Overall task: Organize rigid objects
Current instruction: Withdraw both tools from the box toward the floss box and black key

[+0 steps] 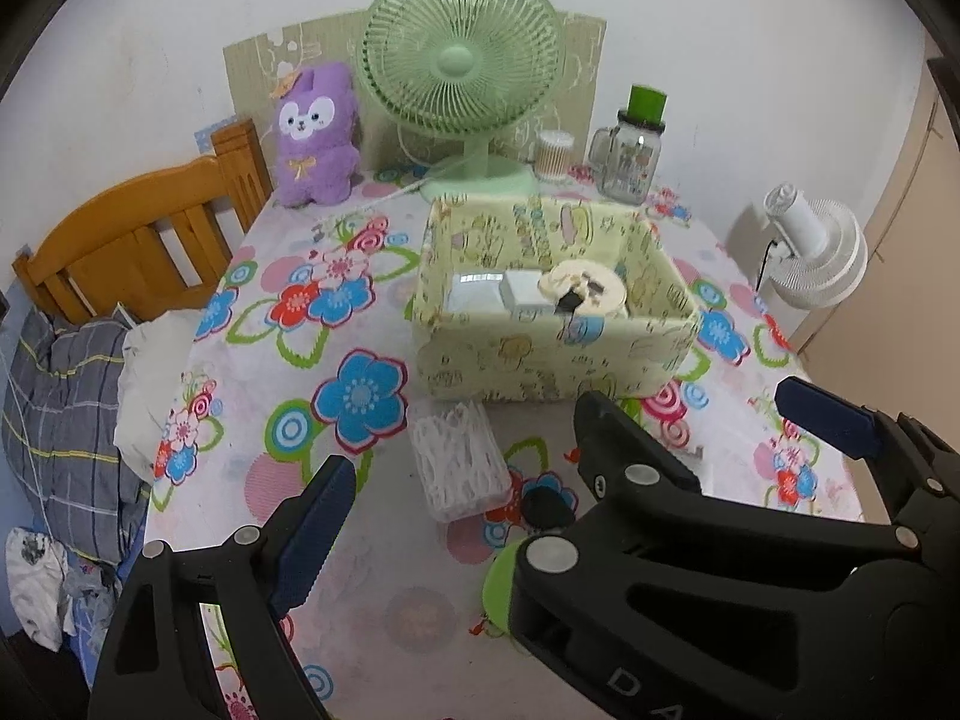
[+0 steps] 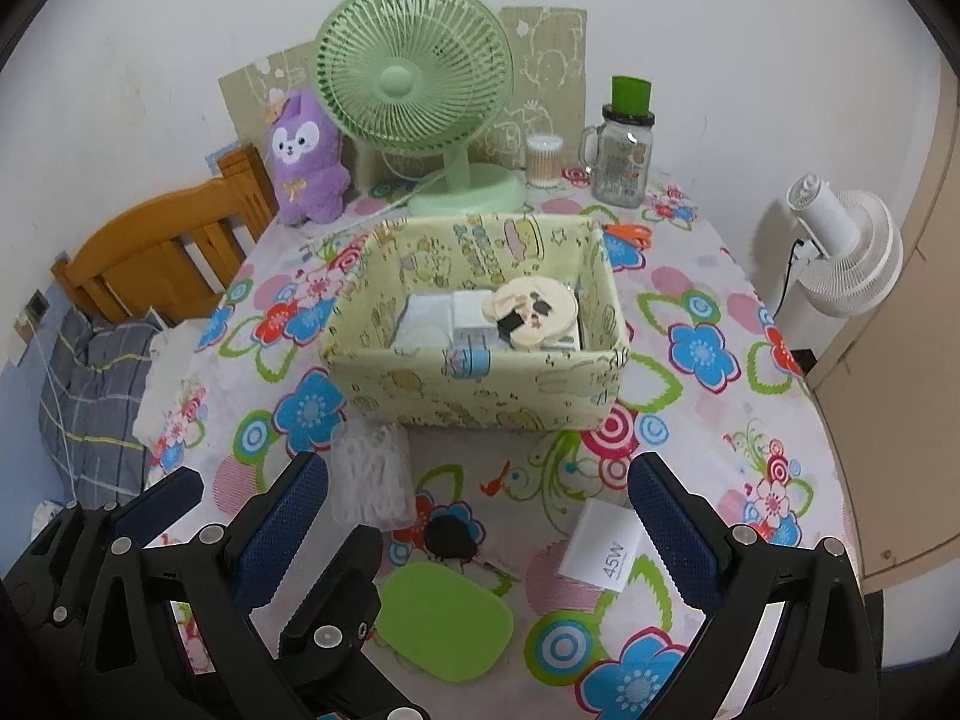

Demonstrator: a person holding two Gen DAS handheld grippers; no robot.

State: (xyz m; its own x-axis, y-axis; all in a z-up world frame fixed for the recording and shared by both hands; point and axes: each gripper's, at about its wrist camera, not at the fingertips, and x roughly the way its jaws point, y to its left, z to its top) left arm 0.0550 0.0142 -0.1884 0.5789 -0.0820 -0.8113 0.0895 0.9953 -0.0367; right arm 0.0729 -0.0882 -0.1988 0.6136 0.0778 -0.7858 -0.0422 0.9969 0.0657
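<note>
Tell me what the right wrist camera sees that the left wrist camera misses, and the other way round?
Only the right wrist view shows the white box marked 45W and the whole green oval lid, both lying on the tablecloth. Only the left wrist view shows more of the bed, with a crumpled white cloth low at its left edge. Both show the patterned storage box with items inside, the clear box of white cotton swabs, the small black object, the green fan and the purple plush toy.

Table (image 2: 708,276), floral cloth.
Carries storage box (image 2: 480,390), green fan (image 2: 468,192), plush (image 2: 306,162), jar (image 2: 624,168), clear container (image 2: 372,474), green pad (image 2: 444,624), white 45W box (image 2: 606,546).
</note>
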